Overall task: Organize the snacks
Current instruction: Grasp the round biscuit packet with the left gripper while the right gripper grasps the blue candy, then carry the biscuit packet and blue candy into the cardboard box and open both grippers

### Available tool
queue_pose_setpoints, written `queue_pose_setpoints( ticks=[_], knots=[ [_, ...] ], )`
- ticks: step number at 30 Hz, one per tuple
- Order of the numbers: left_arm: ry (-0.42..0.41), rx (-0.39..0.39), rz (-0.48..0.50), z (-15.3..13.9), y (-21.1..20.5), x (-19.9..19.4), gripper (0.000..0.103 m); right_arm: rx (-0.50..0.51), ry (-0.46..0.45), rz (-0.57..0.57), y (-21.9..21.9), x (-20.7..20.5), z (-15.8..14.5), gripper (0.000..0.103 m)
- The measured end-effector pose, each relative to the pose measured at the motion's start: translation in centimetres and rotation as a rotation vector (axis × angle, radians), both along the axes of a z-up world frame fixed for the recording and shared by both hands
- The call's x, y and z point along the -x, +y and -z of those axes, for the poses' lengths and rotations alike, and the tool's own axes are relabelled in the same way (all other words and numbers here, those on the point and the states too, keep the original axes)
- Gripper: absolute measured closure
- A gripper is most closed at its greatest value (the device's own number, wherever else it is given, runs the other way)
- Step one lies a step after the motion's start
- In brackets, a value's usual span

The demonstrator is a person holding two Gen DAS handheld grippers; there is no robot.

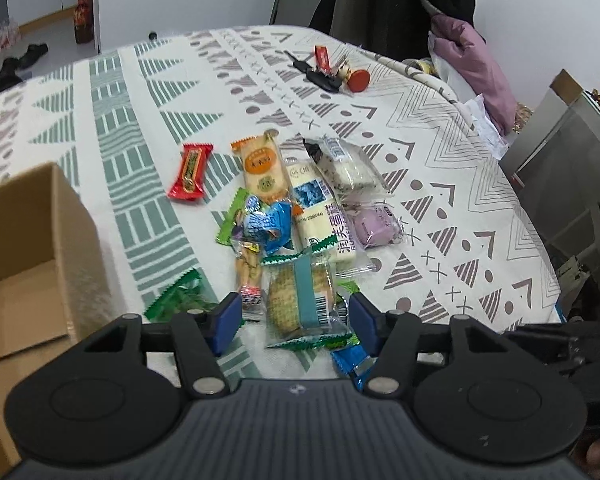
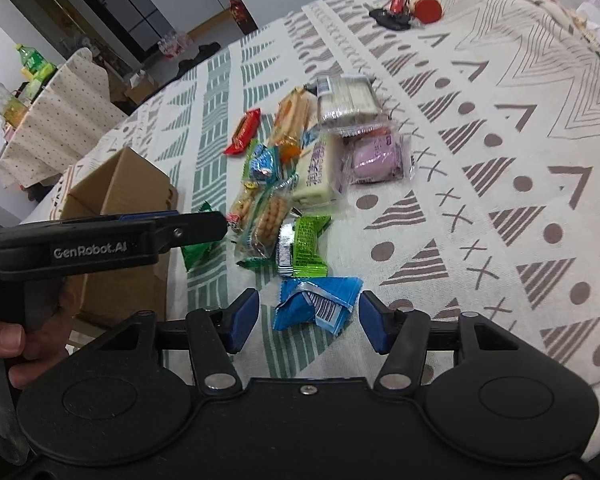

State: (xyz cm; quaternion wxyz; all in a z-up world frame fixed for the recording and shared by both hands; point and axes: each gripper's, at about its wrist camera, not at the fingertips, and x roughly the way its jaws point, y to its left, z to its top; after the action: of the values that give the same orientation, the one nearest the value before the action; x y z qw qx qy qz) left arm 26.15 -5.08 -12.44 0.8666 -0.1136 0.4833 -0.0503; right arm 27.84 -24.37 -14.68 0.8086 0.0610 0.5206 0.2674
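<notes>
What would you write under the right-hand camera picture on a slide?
Open right gripper lined up on a blue snack packet, with more snacks and a cardboard box on the patterned tablecloth.

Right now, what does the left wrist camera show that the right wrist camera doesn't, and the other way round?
Only the left wrist view shows the inside of the box and a purple jacket at the table's far edge. Only the right wrist view shows the left gripper from the side, a hand, green bottles and the whole blue packet between the right gripper's open jaws. Both show the snack pile, red candy and keys.
</notes>
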Motion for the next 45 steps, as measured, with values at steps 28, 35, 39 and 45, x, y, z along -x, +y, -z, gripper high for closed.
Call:
queue_pose_setpoints(
  ticks=[28, 35, 39, 45],
  knots=[
    [0.124, 0.069, -0.118, 5.0, -0.3, -3.1, 0.047, 0.074, 0.030, 0.009, 0.2, -1.2, 2.1, 0.055],
    [0.116, 0.087, -0.129, 4.7, -0.2, -2.5, 0.056, 0.129, -0.019, 0.002, 2.1, -0.8, 2.7, 0.032],
    [0.088, 0.082, -0.122, 3.9, -0.2, -1.8, 0.056, 0.145, -0.027, 0.005, 2.3, -0.8, 3.1, 0.056],
    [0.046, 0.094, -0.139, 2.3, 0.6, -0.8, 0.056, 0.119, -0.047, -0.008, 2.4, 0.1, 2.1, 0.071]
  ],
)
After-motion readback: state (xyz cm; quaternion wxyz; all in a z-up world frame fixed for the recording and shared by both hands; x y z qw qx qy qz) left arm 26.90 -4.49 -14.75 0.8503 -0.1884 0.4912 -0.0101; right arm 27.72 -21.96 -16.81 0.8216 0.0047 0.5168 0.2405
